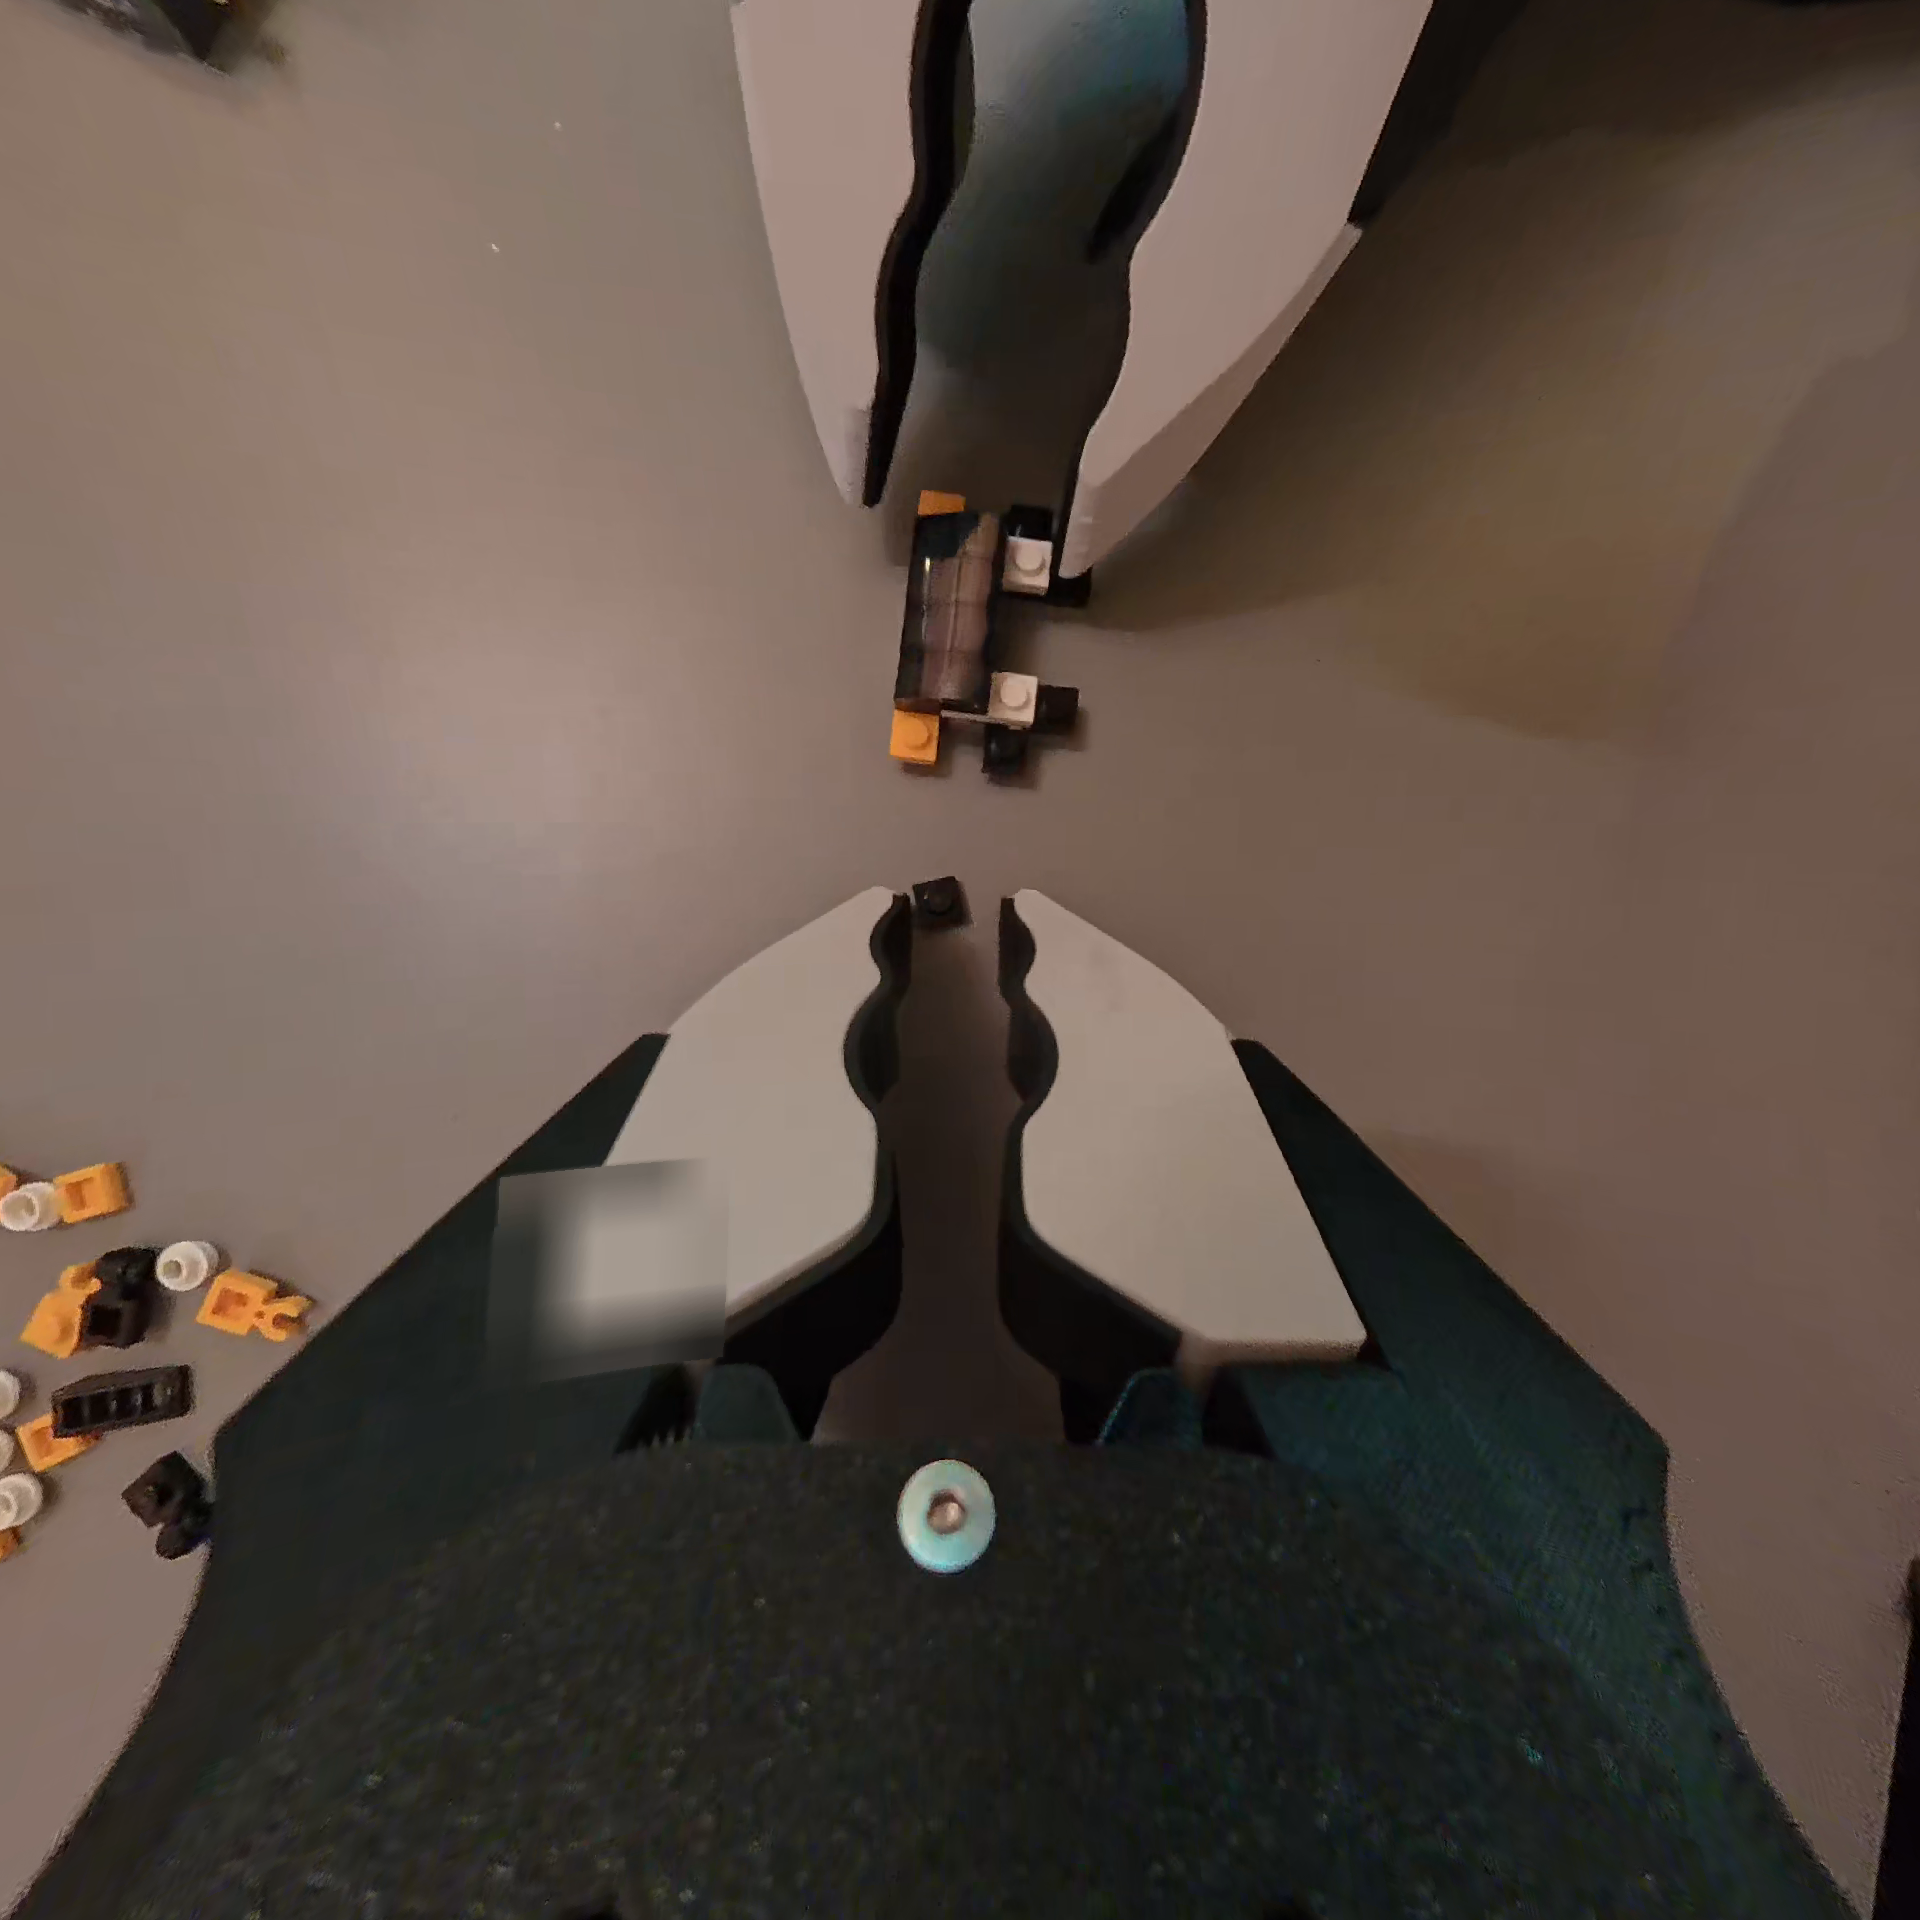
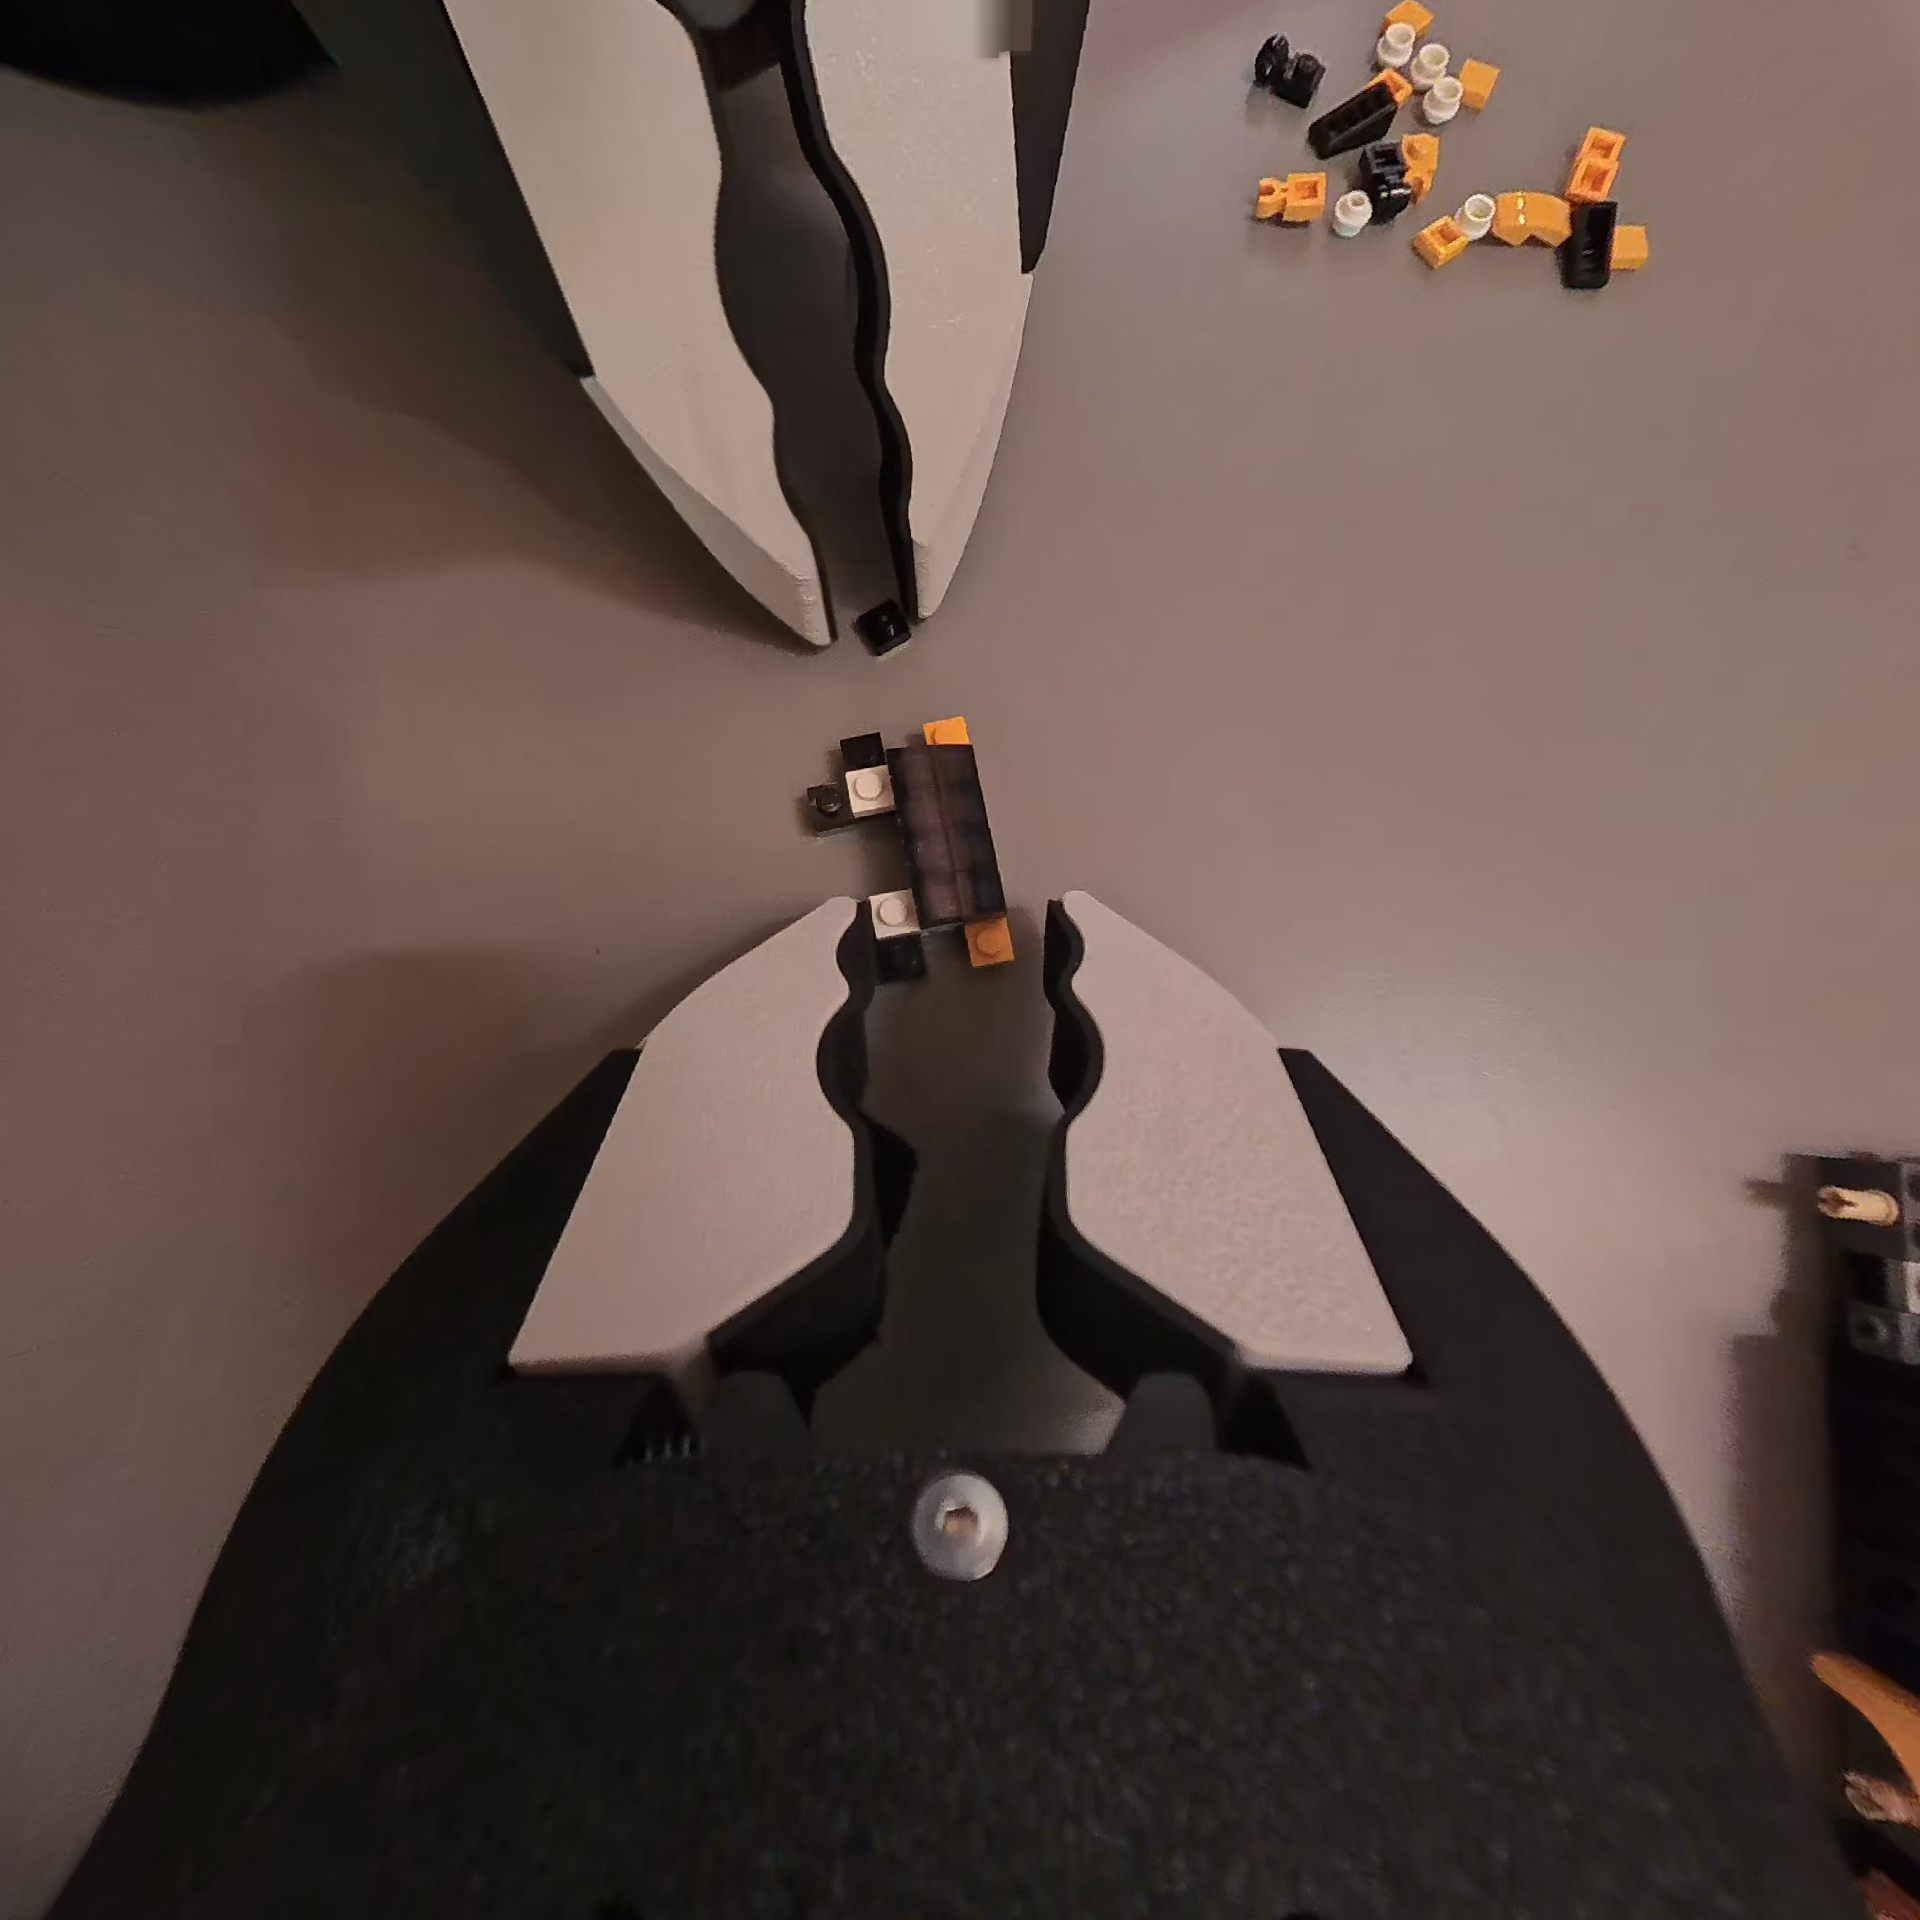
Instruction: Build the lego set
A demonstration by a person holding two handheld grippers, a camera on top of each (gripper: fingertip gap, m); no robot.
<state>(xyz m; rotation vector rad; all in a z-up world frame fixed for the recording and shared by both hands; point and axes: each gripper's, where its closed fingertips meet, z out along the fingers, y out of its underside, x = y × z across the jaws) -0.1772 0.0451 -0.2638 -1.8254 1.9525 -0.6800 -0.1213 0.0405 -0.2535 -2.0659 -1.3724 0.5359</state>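
Spreading across both views is a plain, matte grey tabletop (image 1: 416, 623), dimly lit and crossed by soft shadows from the two tools; nothing of the room beyond it can be made out. Near the middle, a small lego assembly (image 1: 977, 634) is seen lying flat: a dark, glossy elongated block flanked by white studded plates, black pieces and an orange plate at each end. The left gripper (image 1: 951, 904) is held just short of it, its jaws parted only narrowly, with a small black one-stud piece (image 1: 941, 902) sitting at the tips against the left finger; whether it is truly pinched cannot be told. The right gripper (image 2: 951, 914) is set opposite, jaws open wider, the near end of the assembly lying between its tips, one of which looks to touch a black piece. A scatter of loose orange, white and black pieces (image 2: 1455, 156) is spread well apart on the table. At the right view's edge, a dark lego build (image 2: 1870, 1351) is partly visible.
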